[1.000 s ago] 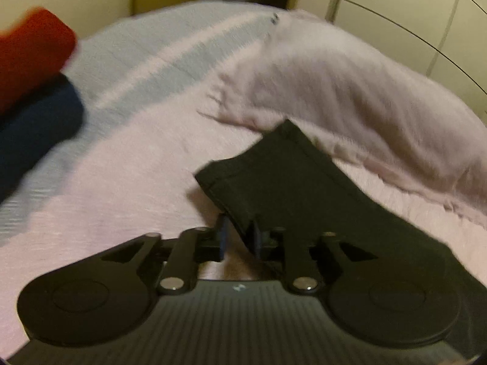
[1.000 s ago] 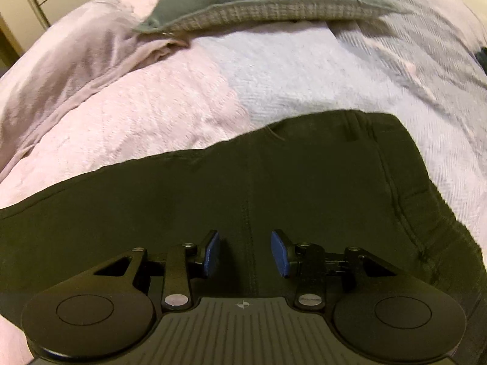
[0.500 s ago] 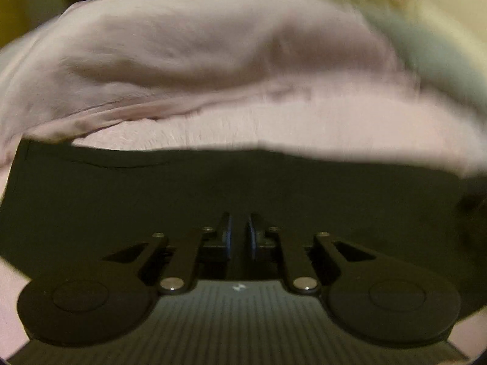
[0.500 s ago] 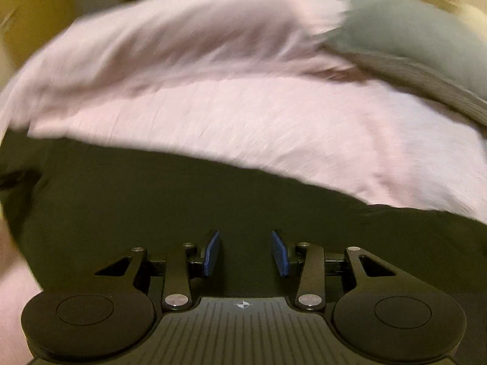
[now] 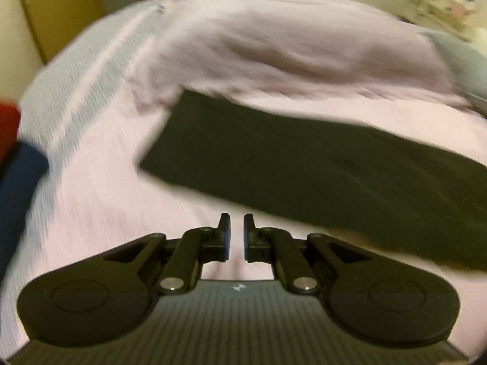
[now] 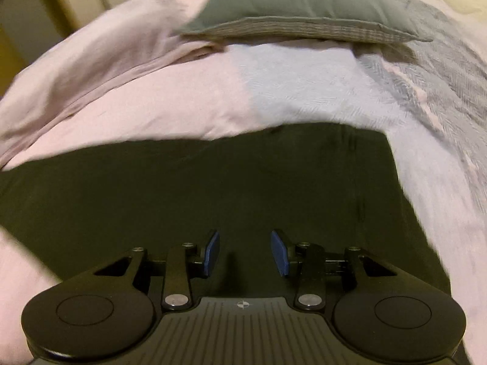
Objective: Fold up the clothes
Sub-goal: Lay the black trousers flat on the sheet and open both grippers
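Note:
A dark, near-black garment [image 5: 304, 164] lies flat on the pink bedspread [image 5: 100, 206], stretching from the middle to the right edge of the left wrist view. My left gripper [image 5: 236, 222] hovers just short of its near edge, over bare bedspread. Its jaws are almost together with a narrow slit and nothing between them. In the right wrist view the same garment [image 6: 213, 188] fills the lower half. My right gripper [image 6: 245, 243] hangs over it, open, its blue pads [image 6: 213, 249] apart and holding nothing.
A bunched pink blanket [image 5: 289, 42] lies behind the garment. A grey-green pillow [image 6: 298, 3] sits at the head of the bed. Red cloth [image 5: 7, 121] and navy cloth [image 5: 18, 176] sit at the far left. Cupboard doors stand behind the bed.
A second ago my left gripper pinched the garment's corner; now it holds nothing and has drawn back off the cloth. Both views swung sideways, and the right one has swung back.

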`<state>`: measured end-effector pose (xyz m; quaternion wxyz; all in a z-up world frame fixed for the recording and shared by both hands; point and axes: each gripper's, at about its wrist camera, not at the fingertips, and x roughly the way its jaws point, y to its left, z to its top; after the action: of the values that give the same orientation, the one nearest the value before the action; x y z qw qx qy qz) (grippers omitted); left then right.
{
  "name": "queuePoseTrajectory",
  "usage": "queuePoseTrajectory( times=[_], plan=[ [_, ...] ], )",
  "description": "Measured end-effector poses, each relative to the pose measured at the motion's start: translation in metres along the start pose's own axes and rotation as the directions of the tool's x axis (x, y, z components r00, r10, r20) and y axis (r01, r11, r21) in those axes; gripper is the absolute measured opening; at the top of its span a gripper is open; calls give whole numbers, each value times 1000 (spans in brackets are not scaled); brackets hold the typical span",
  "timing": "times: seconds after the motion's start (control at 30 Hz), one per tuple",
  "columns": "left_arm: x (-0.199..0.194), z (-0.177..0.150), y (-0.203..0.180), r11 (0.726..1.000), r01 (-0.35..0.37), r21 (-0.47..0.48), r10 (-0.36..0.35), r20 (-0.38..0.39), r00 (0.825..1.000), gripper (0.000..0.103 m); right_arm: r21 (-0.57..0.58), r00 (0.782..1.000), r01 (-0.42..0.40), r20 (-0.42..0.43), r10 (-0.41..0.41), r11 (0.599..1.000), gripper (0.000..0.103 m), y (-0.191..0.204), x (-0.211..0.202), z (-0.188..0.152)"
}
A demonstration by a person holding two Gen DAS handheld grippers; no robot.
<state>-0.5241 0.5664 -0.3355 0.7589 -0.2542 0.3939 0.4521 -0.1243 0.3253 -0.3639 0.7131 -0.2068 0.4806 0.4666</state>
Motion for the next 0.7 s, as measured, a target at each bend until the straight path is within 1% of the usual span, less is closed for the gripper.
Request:
queuePoseTrajectory(
  times=[0.03, 0.07, 0.17, 0.23, 0.3, 0.33, 0.37, 0.4, 0.43, 0.47, 0.5, 0.53, 0.57, 0.6, 0.63, 0.67, 0.7],
  plan=[
    [-21, -23, -10, 999, 38, -1, -38, -20, 999, 10, -15, 1000, -8, -20, 7, 1000, 42, 4, -9, -16],
    [-35, -48, -13, 999, 42, -18, -43, -49, 998, 11, -22, 999, -8, -48, 7, 1000, 42, 8, -15, -34],
    [-70, -125, -13, 997, 13, -81, -24, -145, 989, 11, -14, 988, 20, -151, -22, 1000, 42, 12, -23, -88],
    [-93, -176, -13, 993, -10, -121, -15, -208, 978, 11, -24, 982, 78, -169, -81, 997, 42, 5, -26, -118],
    [-102, -203, 8, 983, -100, -152, 63, -234, 970, 11, -34, 977, 107, -183, -112, 994, 42, -5, -30, -130],
    [-105, -214, 20, 975, -150, -166, 107, -245, 964, 9, -28, 974, 119, -191, -122, 992, 42, -7, -36, -130],
    [-109, -218, 34, 956, -202, -211, 148, -249, 957, 5, -38, 966, 165, -195, -170, 986, 42, -7, -42, -128],
    [-114, -217, 46, 935, -252, -250, 191, -244, 951, 5, -49, 957, 211, -192, -216, 976, 42, -7, -49, -126],
    [-120, -215, 56, 911, -299, -283, 235, -238, 942, 5, -59, 954, 244, -166, -251, 968, 42, -8, -56, -123],
    [-123, -213, 62, 897, -320, -306, 257, -230, 939, 5, -44, 960, 238, -139, -242, 970, 42, -10, -62, -121],
    [-125, -211, 64, 891, -324, -319, 261, -226, 939, 11, -9, 968, 208, -139, -207, 978, 42, -10, -63, -121],
    [-125, -210, 62, 892, -319, -321, 251, -235, 939, 15, 26, 975, 177, -138, -171, 984, 42, -11, -63, -120],
    [-120, -210, 56, 902, -306, -306, 229, -264, 937, 21, 61, 981, 145, -135, -136, 988, 42, -11, -64, -120],
    [-114, -210, 49, 914, -290, -285, 203, -299, 932, 23, 83, 984, 118, -141, -106, 990, 42, -11, -62, -120],
    [-113, -209, 39, 918, -300, -260, 212, -318, 924, 23, 67, 981, 105, -171, -92, 992, 42, -8, -54, -121],
    [-114, -208, 28, 918, -320, -234, 235, -330, 914, 21, 41, 973, 101, -214, -90, 994, 43, -5, -45, -123],
    [-114, -208, 16, 918, -339, -207, 257, -341, 904, 21, -11, 955, 120, -273, -118, 993, 43, -4, -36, -124]
  ],
)
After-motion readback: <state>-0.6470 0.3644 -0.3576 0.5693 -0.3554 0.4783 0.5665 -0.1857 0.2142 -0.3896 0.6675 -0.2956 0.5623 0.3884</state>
